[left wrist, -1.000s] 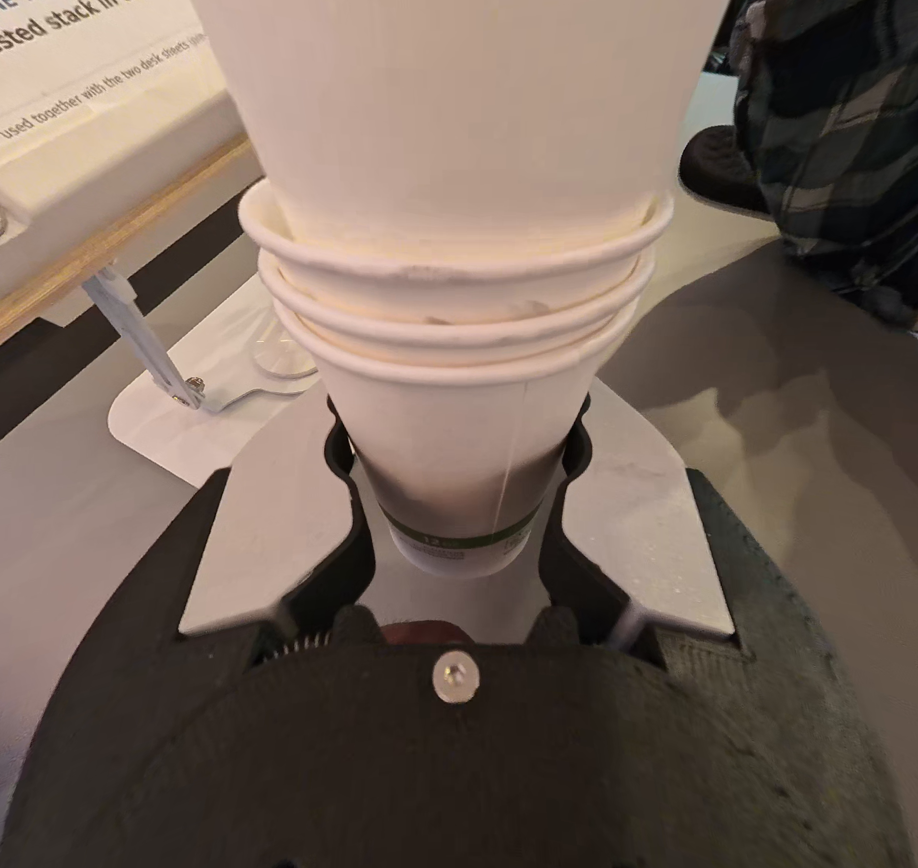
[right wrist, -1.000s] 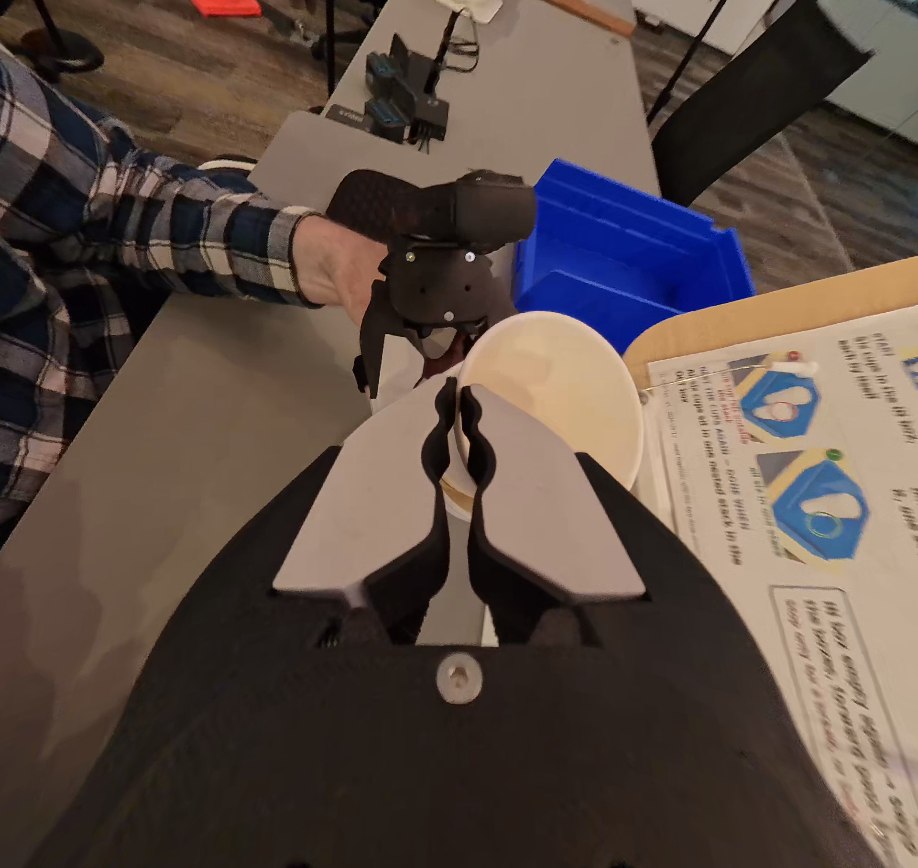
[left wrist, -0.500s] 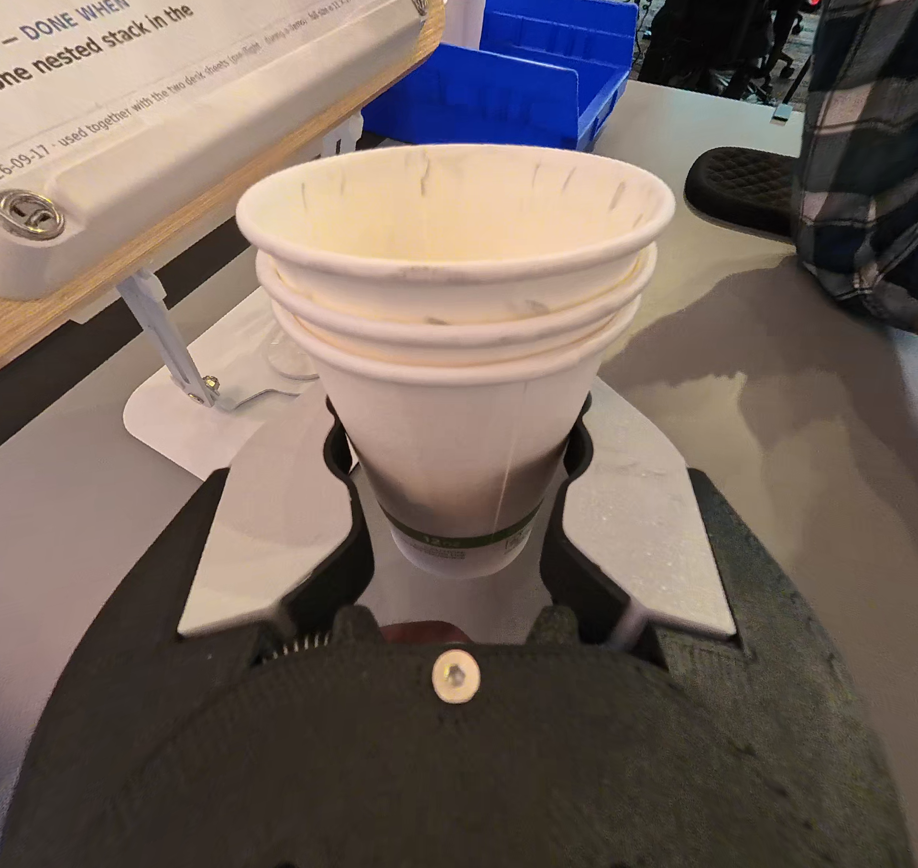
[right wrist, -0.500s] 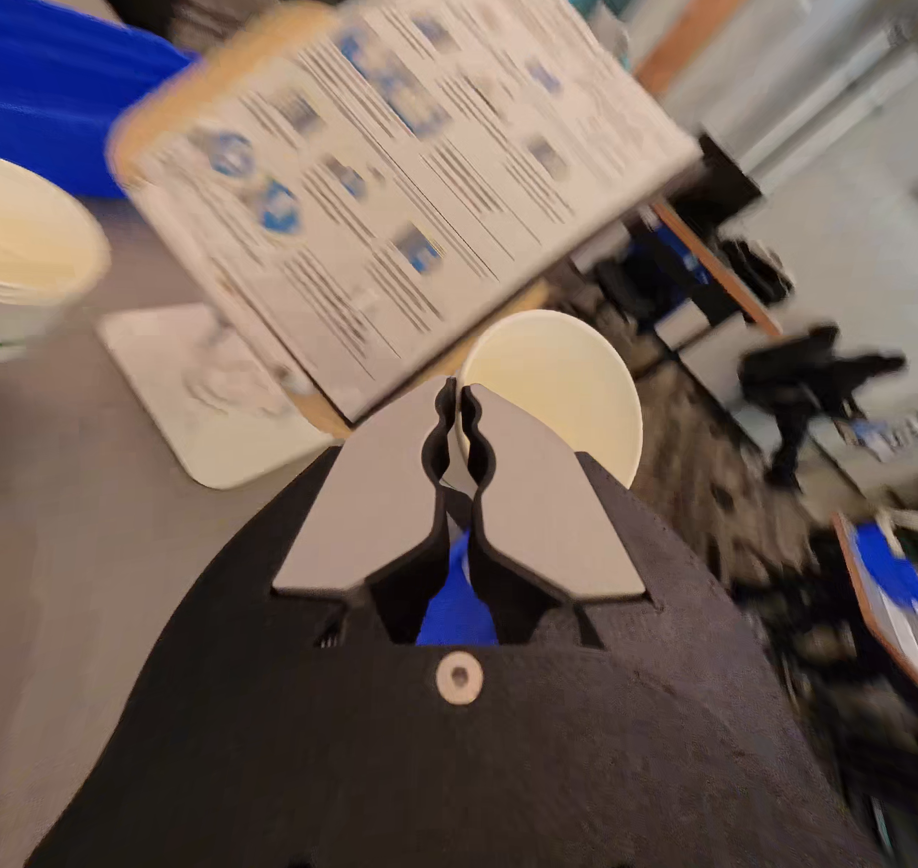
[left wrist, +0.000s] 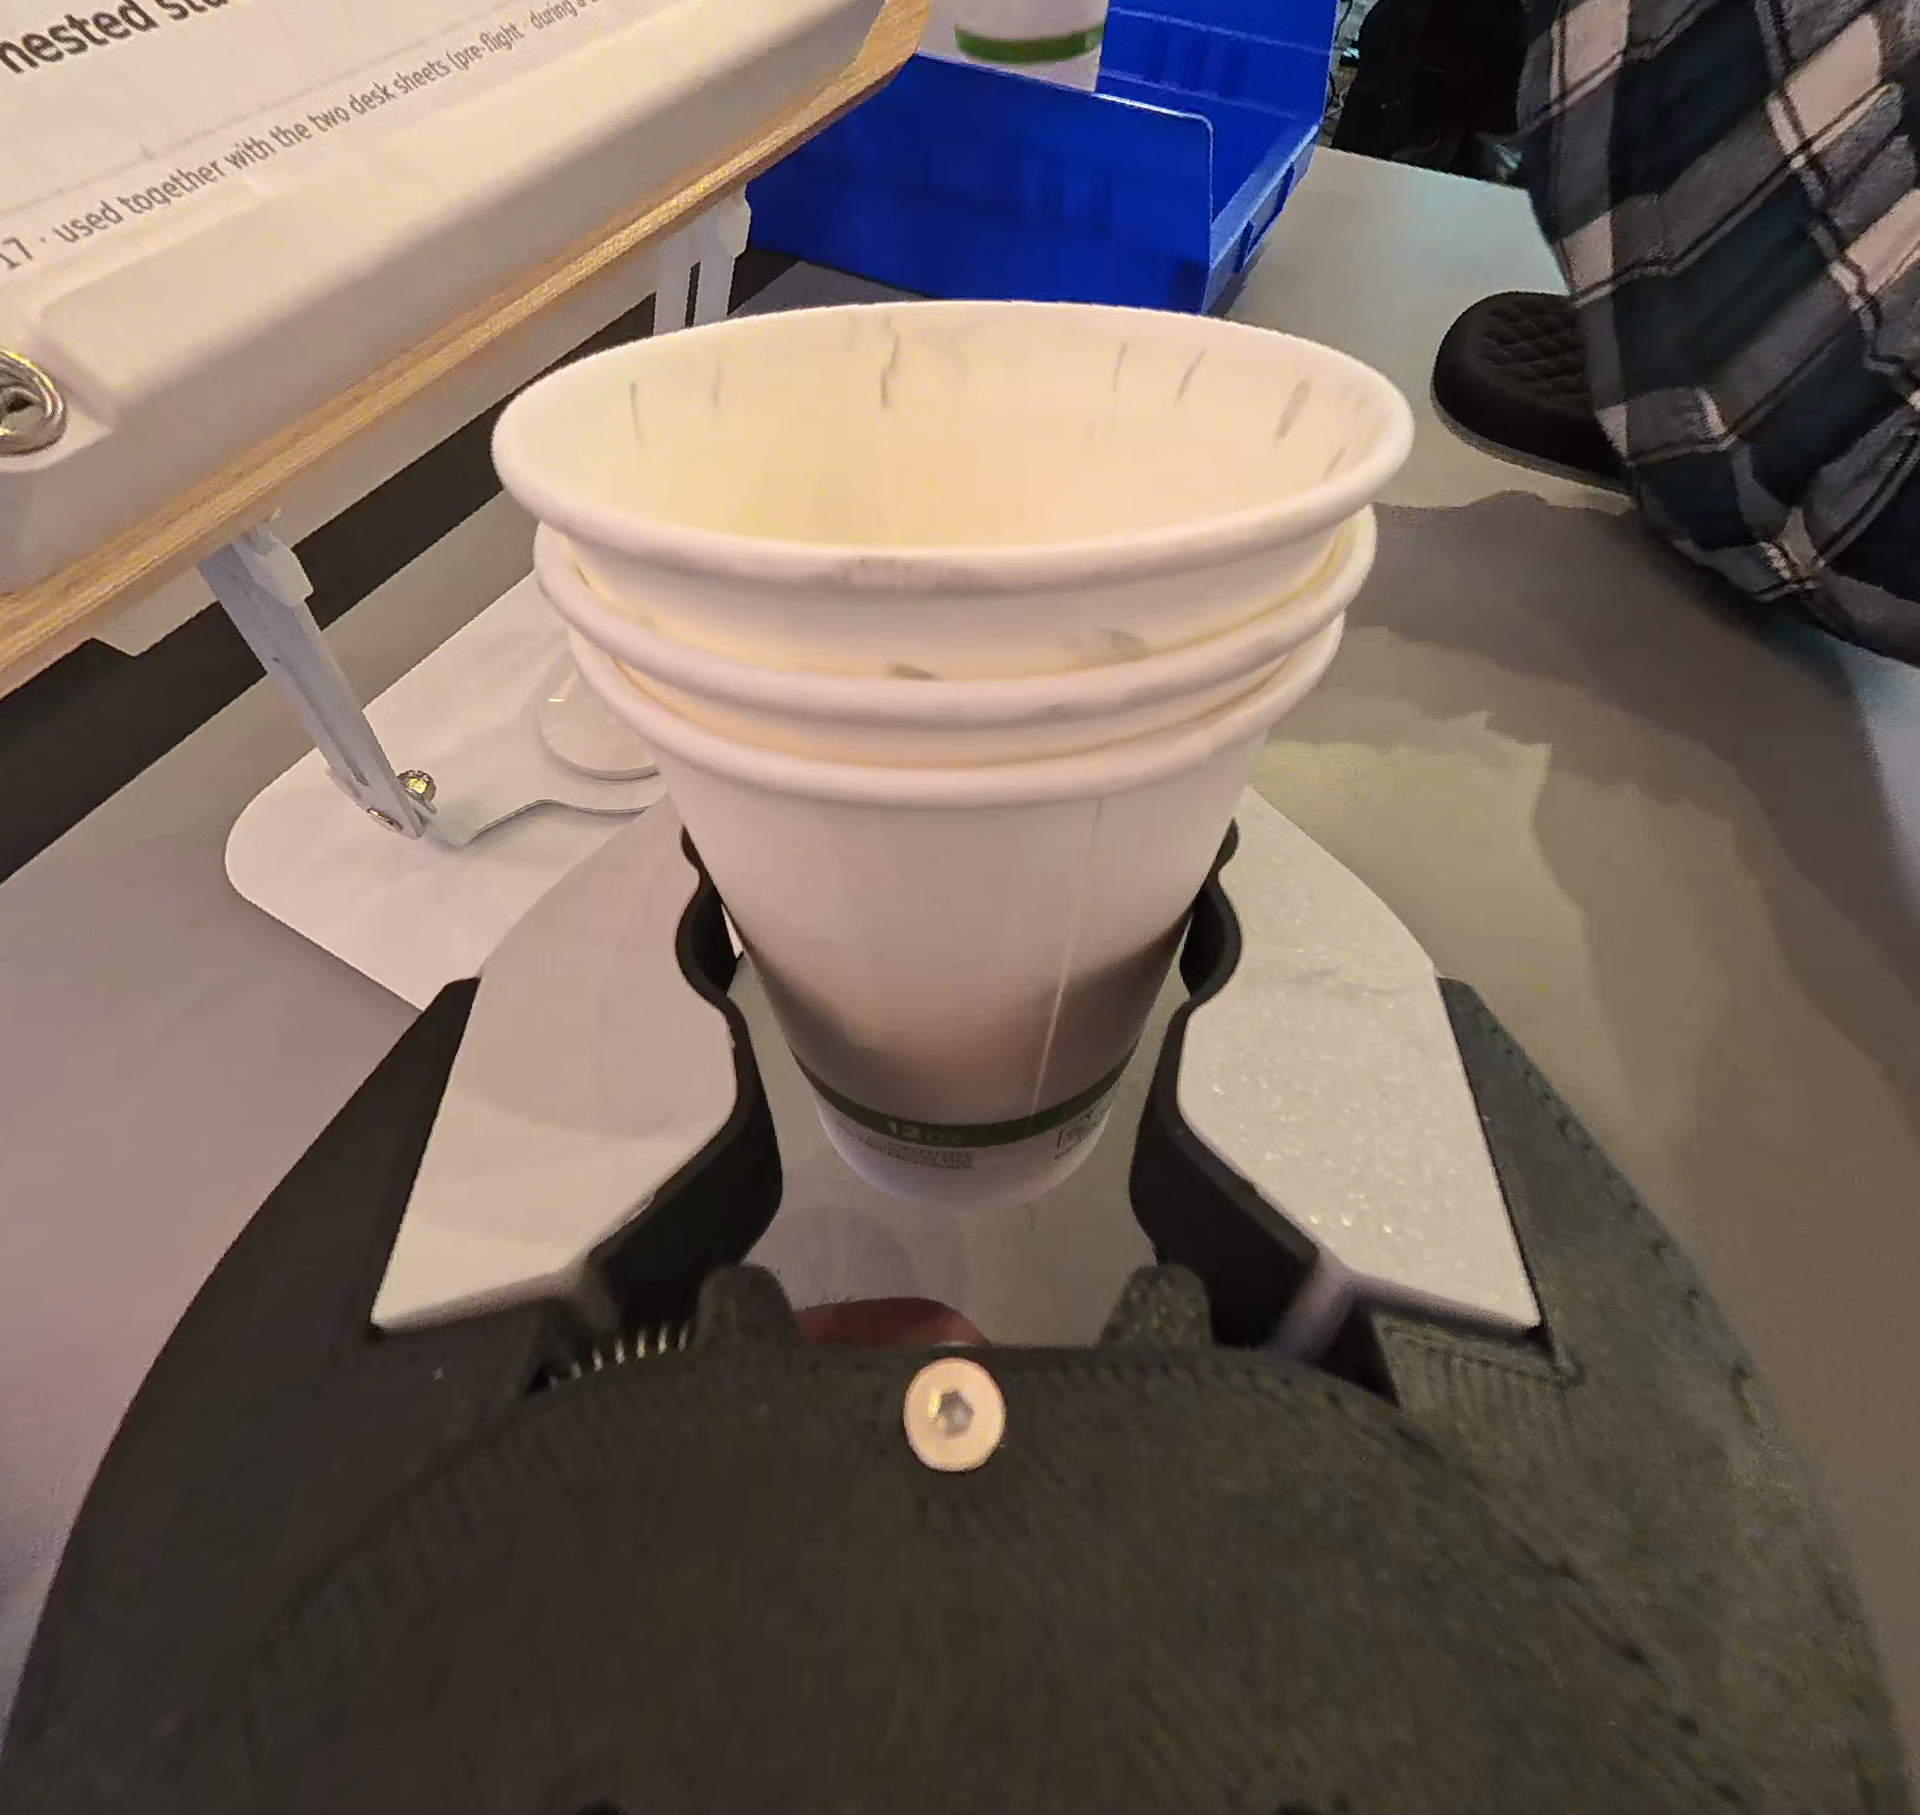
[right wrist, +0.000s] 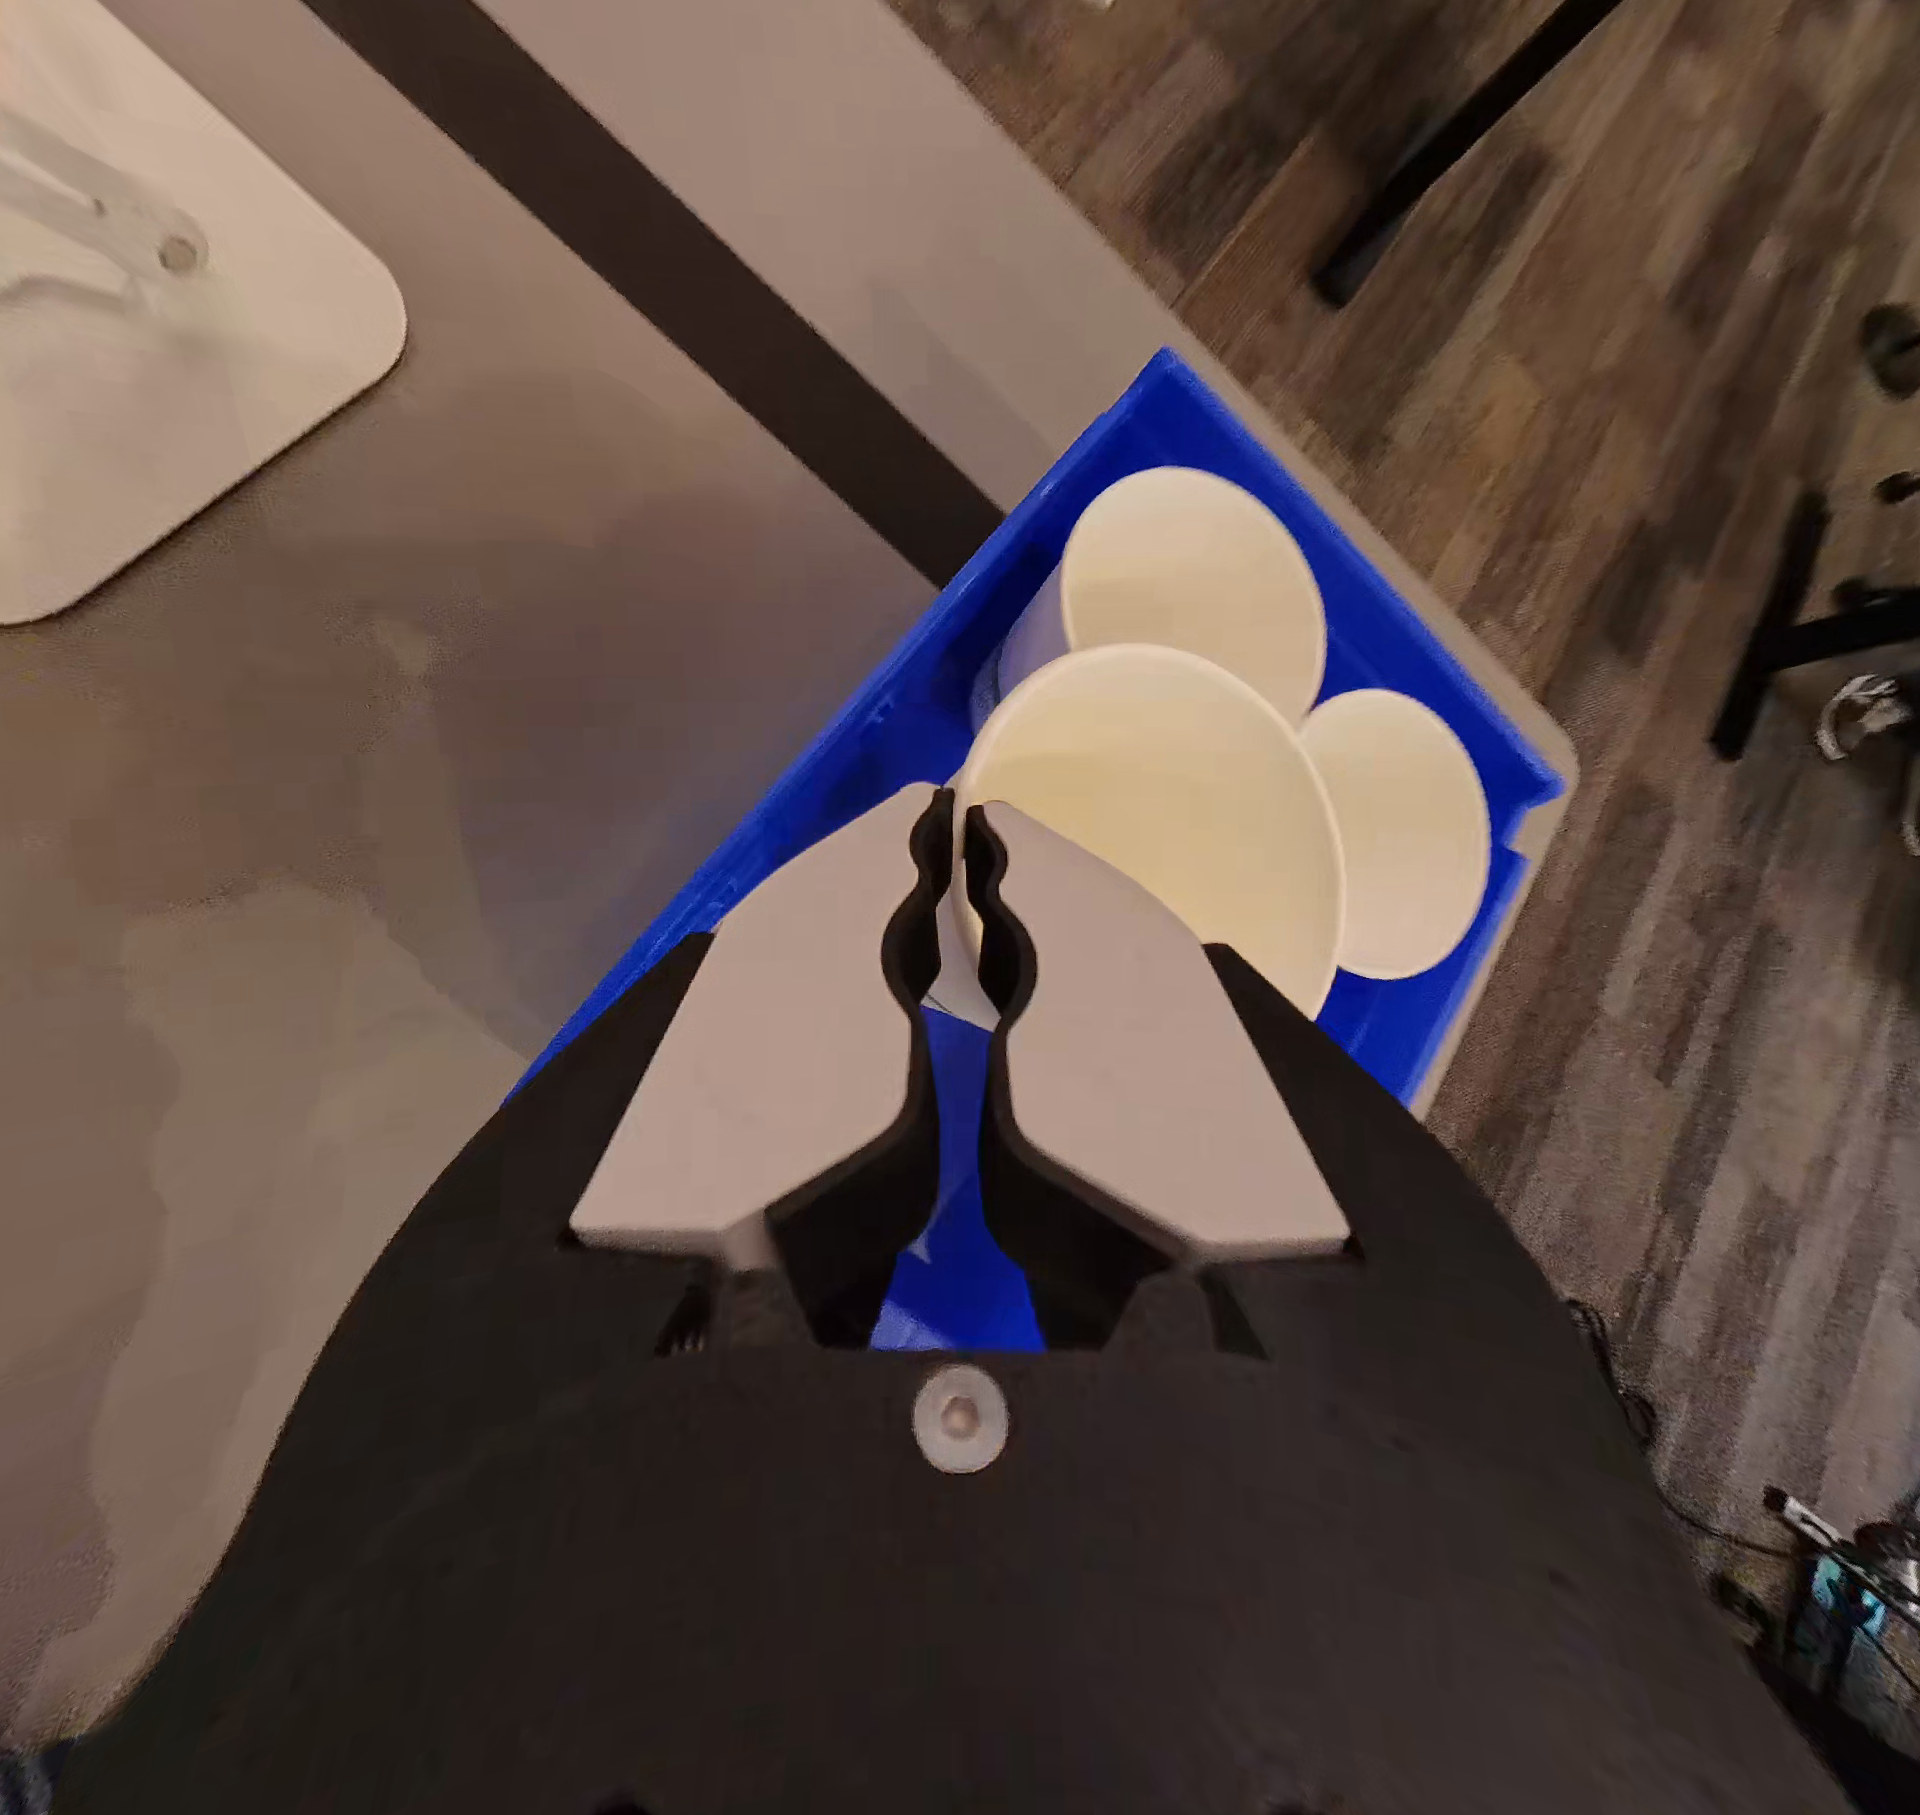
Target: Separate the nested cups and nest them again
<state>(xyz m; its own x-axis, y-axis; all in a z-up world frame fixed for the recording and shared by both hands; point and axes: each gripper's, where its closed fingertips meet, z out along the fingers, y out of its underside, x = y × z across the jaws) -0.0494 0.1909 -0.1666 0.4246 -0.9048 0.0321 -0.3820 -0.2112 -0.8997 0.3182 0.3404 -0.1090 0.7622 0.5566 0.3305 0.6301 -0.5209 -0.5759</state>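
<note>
Stack of three nested cups [left wrist: 951,726] clamped at frame centre by left gripper [left wrist: 961,934]. Right gripper [right wrist: 958,820] pinches single cup [right wrist: 1153,809] wall over blue bin [right wrist: 1455,1017], crowding two cups [right wrist: 1195,560] inside.

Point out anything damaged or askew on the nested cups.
The nested cups sit slightly uneven, rims not parallel. The top rim carries grey scuffs and its inner wall shows small creases. No spill.

Two upright cups [right wrist: 1195,560] [right wrist: 1392,830] crowded the blue bin's [right wrist: 810,830] far end. A slanted board [left wrist: 312,155] overhung the desk [left wrist: 1558,830] left of the cup stack [left wrist: 956,726]; the right side lay open.
</note>
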